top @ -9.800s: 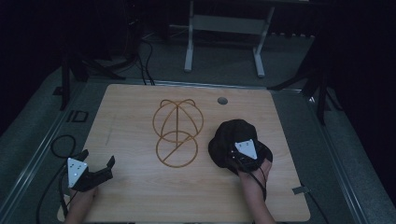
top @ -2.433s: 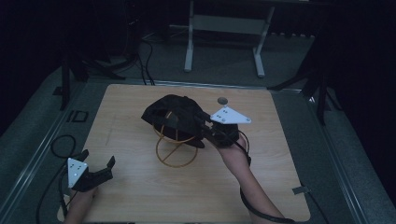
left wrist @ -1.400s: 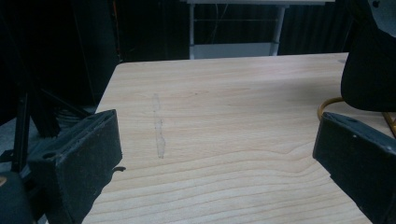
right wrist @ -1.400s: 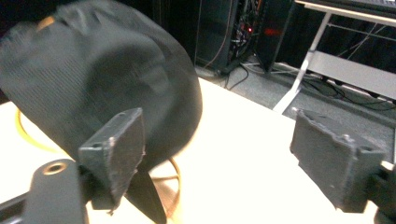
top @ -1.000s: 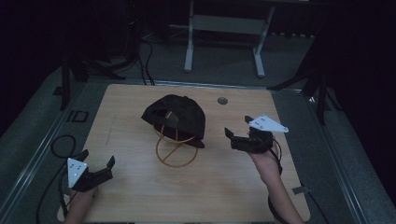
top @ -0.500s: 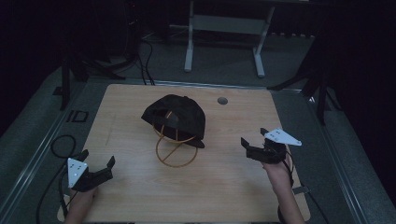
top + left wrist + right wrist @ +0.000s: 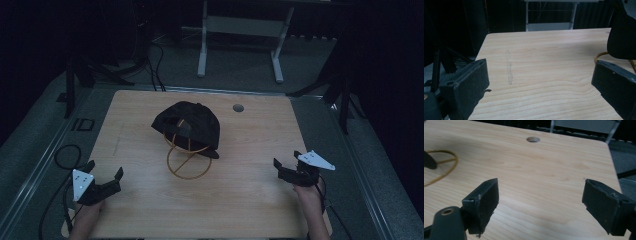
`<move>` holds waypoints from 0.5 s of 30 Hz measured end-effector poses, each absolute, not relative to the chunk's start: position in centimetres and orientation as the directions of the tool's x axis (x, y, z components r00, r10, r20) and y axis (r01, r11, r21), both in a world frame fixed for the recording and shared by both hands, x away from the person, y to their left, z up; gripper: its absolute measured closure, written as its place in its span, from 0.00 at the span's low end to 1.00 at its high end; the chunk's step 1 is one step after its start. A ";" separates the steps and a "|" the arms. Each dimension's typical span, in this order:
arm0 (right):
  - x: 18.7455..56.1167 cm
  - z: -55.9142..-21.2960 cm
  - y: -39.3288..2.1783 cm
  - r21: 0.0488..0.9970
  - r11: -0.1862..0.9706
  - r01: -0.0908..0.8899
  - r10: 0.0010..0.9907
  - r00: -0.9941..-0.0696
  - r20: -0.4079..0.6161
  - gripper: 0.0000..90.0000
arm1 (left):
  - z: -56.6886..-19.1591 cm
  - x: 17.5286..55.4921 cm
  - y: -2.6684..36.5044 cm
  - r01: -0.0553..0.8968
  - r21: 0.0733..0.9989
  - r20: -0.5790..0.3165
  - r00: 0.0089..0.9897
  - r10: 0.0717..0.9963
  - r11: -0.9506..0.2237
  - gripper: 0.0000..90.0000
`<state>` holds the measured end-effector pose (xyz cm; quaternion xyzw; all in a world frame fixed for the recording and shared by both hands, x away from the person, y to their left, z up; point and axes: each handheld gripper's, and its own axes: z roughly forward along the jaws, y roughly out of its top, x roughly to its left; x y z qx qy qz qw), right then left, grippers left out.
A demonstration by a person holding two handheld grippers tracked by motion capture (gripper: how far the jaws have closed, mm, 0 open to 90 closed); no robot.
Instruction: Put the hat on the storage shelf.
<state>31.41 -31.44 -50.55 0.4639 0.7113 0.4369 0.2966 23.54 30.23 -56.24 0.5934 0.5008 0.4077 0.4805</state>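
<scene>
- The left gripper (image 7: 104, 179) lies low at the near left corner of the tabletop (image 7: 260, 200). Its jaws are spread wide and hold nothing. In the left gripper view only bare wood lies between them, and the cap shows at the far right.
- The right gripper (image 7: 286, 160) is at the near right side of the tabletop, with its jaws spread wide too. It pinches nothing and touches nothing; in the right gripper view there is plain wood between the jaws.
- Both grippers are well apart from the cap (image 7: 187, 126), so I judge that neither can steady it if it starts to move.
- The cap sits on top of the wire stand (image 7: 189, 160), near the middle of the tabletop. It is tilted, with the brim hanging low on the near right side.
- Risk: the cap rests only on thin wire and looks not centred. It could slide down toward the brim side and fall on the tabletop, because the brim pulls on that side.
- Risk: the stand looks light. If a gripper comes back and pushes the cap from the side, the whole stand could tip or slide, not only the cap.
- Risk: a cable (image 7: 61, 159) trails from the left gripper over the near left edge. A quick move of that hand could catch it.
- Farther off, the round hole (image 7: 238, 107) in the tabletop is behind the cap and apart from it, so I see no trouble from there.
</scene>
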 end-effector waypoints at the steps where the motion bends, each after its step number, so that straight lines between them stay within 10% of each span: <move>1: 31.2 -51.3 -32.3 0.893 0.183 0.410 0.928 -0.371 -0.020 0.15 | -56.2 23.5 30.2 0.202 0.979 0.003 0.166 0.986 -0.037 0.02; 15: 29.6 -53.7 -35.5 0.863 0.190 0.468 0.952 -0.304 -0.045 0.15 | -56.2 23.5 30.2 0.202 0.979 0.002 0.167 0.986 -0.037 0.02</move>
